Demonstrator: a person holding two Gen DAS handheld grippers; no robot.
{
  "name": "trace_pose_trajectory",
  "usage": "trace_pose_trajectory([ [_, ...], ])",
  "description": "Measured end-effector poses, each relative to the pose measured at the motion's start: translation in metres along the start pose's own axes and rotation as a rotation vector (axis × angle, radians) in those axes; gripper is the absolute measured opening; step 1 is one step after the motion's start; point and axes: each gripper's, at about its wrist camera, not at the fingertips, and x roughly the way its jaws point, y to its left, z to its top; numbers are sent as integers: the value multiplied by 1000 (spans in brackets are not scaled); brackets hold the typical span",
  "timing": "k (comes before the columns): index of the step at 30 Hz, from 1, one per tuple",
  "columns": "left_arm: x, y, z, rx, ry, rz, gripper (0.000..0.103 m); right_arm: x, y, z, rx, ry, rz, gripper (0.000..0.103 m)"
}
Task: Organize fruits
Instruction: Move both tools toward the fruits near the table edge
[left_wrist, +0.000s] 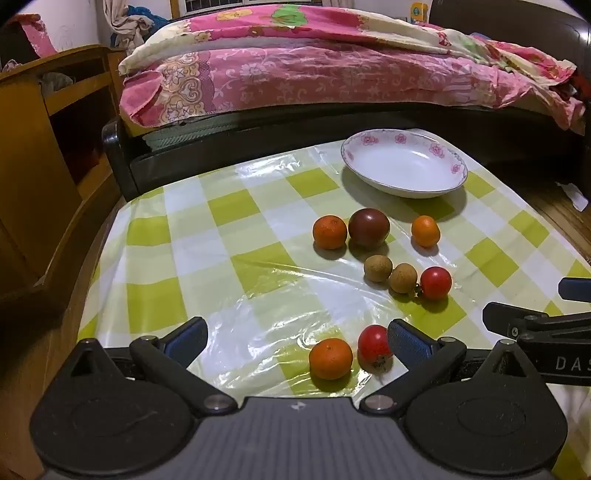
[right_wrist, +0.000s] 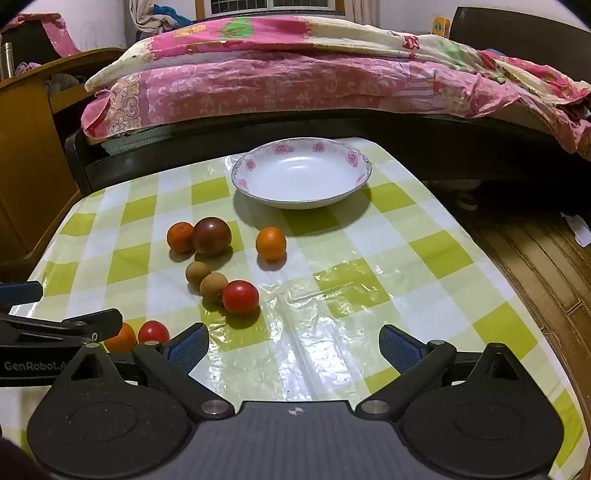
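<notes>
Eight small fruits (right_wrist: 212, 236) scattered before empty floral plate (right_wrist: 301, 173)

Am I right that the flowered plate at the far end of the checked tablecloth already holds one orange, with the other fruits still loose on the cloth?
Not quite. The flowered plate holds nothing; the right wrist view shows its white inside bare. All three oranges, such as this orange, lie on the checked tablecloth with the other fruits. The rest is right.

Dim warm light, tablecloth (left_wrist: 236, 280) glare, fisheye warping
</notes>
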Motion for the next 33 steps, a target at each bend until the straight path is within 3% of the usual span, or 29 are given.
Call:
trace_pose_trajectory([
  [7, 4, 1, -12, 14, -9, 10, 103, 0, 2, -2, -3, 1, 3, 92],
  [33, 2, -5, -3, 29, 10, 4, 103, 0, 6, -4, 8, 19, 18, 85],
])
